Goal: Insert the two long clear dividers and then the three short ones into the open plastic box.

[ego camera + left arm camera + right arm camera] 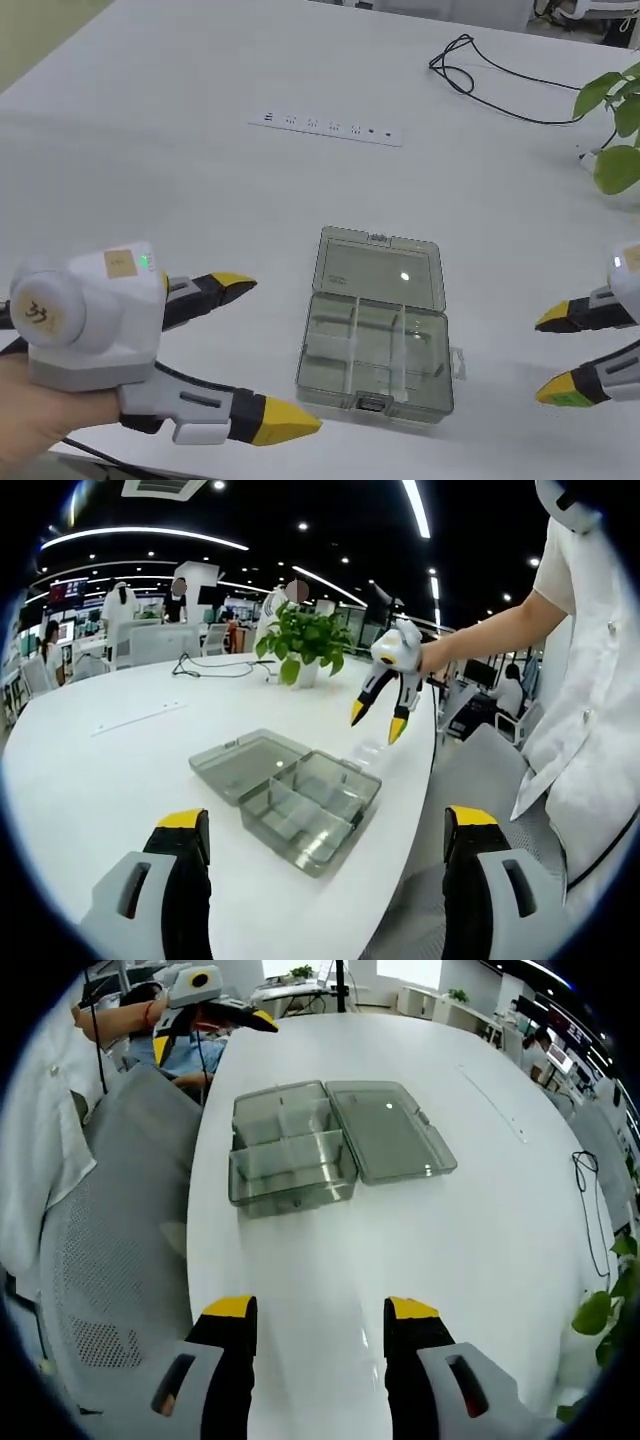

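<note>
Head view is showing the open plastic box (375, 360) sitting on the white table (200, 180) right between the 2 tools, its lid (380, 265) lying flat on the far side. Left tool (275, 356) is hanging with jaws spread wide, gripping nothing. Right tool (540, 358) is gaping too, empty. Clear dividers (352, 340) are standing inside the box.

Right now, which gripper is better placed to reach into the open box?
Probably left. The left gripper sits open, close beside the plastic box; the right gripper is open too, but farther off.
</note>
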The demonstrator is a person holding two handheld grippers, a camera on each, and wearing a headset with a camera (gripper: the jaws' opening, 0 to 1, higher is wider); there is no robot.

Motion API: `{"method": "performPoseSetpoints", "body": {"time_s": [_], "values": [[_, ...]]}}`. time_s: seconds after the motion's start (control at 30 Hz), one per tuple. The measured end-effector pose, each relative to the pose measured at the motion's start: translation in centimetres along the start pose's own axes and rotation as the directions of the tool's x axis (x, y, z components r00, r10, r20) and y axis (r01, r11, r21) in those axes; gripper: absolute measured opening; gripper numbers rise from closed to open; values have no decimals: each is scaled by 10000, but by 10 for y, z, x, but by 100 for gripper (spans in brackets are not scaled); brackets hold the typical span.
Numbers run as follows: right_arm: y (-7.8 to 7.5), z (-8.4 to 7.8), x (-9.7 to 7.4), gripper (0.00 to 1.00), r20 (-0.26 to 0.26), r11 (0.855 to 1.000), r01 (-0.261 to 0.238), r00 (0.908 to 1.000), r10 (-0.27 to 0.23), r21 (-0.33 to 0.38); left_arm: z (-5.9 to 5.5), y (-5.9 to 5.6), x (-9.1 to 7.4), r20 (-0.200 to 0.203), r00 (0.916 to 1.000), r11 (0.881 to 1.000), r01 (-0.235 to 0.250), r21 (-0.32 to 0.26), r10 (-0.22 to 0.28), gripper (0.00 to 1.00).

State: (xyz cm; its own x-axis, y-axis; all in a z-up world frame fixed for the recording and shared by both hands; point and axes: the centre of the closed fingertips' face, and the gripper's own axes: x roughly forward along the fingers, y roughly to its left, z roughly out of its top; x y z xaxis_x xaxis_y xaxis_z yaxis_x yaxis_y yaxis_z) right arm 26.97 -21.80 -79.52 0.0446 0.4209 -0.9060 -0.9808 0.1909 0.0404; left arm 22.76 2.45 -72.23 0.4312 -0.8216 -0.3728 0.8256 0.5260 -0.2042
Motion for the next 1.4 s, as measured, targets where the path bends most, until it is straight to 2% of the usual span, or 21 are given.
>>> {"method": "performPoseSetpoints", "body": {"time_s": [0.2, 0.33, 0.6, 0.87, 0.93, 1.2, 1.4], "values": [[-5, -23, 13, 51, -842, 9985, -47, 9965, 1, -551, 0, 1, 0, -33, 10000, 10000, -5, 10, 5, 99], [-7, -39, 23, 48, -1483, 9948, -148, 9889, -4, -1010, 0, 1, 0, -64, 10000, 10000, 10, 8, -10, 99], [-11, -54, 35, 44, -2018, 9878, -210, 9794, -107, -1544, -1, 1, 0, -65, 10000, 10000, 19, -37, -19, 99], [-10, -52, 35, 40, -2021, 9876, -183, 9793, -137, -1556, -1, 3, 0, -53, 10000, 10000, 20, -66, -20, 98], [-9, -52, 34, 33, -2104, 9856, -235, 9775, -125, -1676, 0, 3, 0, -27, 10000, 10000, 23, -70, -23, 98], [-9, -52, 33, 33, -2196, 9857, -141, 9753, -235, -1680, 0, 2, 0, -9, 10000, 10000, 44, -57, -44, 98], [-7, -50, 31, 33, -2105, 9852, 9, 9769, -375, -1714, 2, 2, -1, 16, 10000, 10000, 1, -31, -1, 98]]}}
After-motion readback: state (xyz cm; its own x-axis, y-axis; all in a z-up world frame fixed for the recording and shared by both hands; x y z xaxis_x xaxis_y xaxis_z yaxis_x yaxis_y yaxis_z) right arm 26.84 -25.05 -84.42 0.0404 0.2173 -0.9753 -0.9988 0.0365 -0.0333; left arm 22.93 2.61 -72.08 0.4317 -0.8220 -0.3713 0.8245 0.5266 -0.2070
